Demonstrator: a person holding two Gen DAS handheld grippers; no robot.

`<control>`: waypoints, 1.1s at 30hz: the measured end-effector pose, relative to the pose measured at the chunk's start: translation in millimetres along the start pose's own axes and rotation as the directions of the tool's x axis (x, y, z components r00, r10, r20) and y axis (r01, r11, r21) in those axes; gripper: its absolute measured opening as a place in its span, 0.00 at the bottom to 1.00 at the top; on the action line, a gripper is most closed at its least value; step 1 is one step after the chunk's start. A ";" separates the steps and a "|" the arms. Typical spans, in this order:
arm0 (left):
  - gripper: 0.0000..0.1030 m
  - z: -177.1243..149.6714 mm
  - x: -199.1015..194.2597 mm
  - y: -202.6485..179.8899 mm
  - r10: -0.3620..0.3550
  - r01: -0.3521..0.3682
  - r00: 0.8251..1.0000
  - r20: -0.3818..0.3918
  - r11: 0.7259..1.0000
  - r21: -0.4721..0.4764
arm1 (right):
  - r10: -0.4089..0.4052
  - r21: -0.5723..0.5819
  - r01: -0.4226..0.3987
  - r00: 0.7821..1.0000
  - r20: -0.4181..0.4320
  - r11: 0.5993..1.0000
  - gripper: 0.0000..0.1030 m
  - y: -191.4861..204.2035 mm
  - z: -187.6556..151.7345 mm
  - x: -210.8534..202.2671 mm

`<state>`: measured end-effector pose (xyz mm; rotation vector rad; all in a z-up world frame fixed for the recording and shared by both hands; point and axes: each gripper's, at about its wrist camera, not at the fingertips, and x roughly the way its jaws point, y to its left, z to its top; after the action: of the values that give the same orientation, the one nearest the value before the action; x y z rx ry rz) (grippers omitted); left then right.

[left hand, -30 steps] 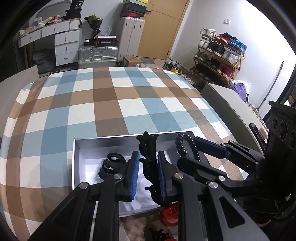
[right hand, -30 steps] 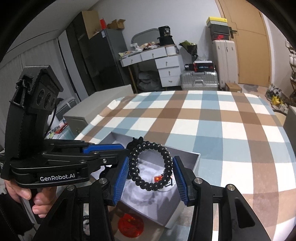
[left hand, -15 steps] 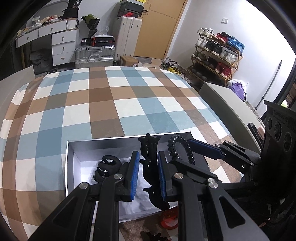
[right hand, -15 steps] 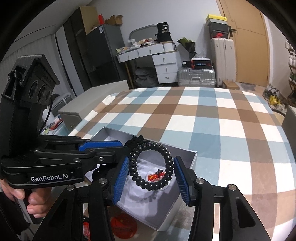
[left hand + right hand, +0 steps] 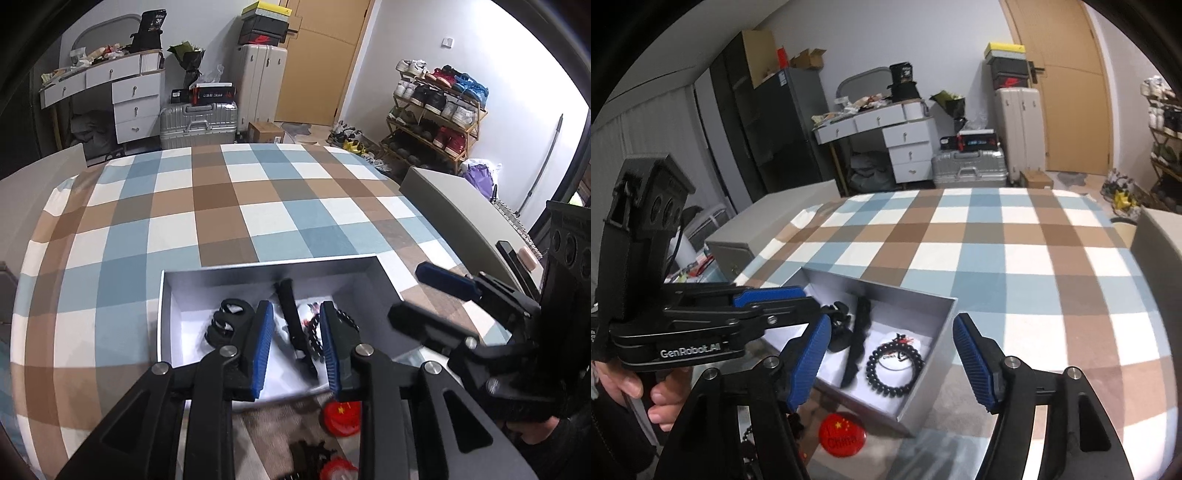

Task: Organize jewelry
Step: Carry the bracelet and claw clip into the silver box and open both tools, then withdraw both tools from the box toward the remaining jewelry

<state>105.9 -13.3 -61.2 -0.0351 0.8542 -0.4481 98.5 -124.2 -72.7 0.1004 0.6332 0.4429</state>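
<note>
An open grey box (image 5: 170, 295) with a white lining (image 5: 934, 325) sits near the front of the checkered table. A black bead bracelet (image 5: 894, 365) lies in the box beside a long black hair clip (image 5: 857, 339); the clip also shows in the left wrist view (image 5: 295, 328). A black claw clip (image 5: 227, 321) lies at the box's left. My left gripper (image 5: 295, 347) is open and empty above the box. My right gripper (image 5: 892, 363) is open wide and empty over the box's near corner.
A red China badge (image 5: 843, 434) lies on the table in front of the box, with more red badges (image 5: 341, 413) and dark beads (image 5: 753, 443) beside it. A grey cabinet (image 5: 454, 218) flanks the table's right side. Drawers, suitcases and a shoe rack stand beyond.
My right gripper opened and let the bead bracelet drop into the box. My left gripper opened and released the long black clip, which now lies in the box.
</note>
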 end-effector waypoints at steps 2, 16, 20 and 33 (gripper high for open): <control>0.21 -3.6 -4.8 -0.1 0.008 -0.008 1.000 0.002 1.000 -0.002 | -0.004 0.001 0.004 1.000 0.010 1.000 0.69 0.8 -0.3 -6.9; 0.31 -36.7 -37.9 6.9 0.068 -0.064 0.997 0.043 0.995 -0.078 | 0.029 -0.025 -0.028 0.997 0.066 0.999 0.80 25.8 -15.8 -49.7; 0.51 -46.9 -45.4 7.6 0.092 -0.085 0.994 0.064 0.991 -0.099 | 0.048 -0.019 -0.047 0.997 0.062 0.999 0.84 30.4 -25.1 -54.6; 0.80 -82.1 -56.3 15.1 0.191 -0.178 0.976 0.103 0.977 -0.119 | -0.023 -0.079 0.019 0.998 -0.051 0.997 0.85 34.4 -57.2 -38.8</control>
<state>19.0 34.7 -78.1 -0.0801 0.7610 -0.2222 24.1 -112.3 -89.6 0.0074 0.6660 0.4512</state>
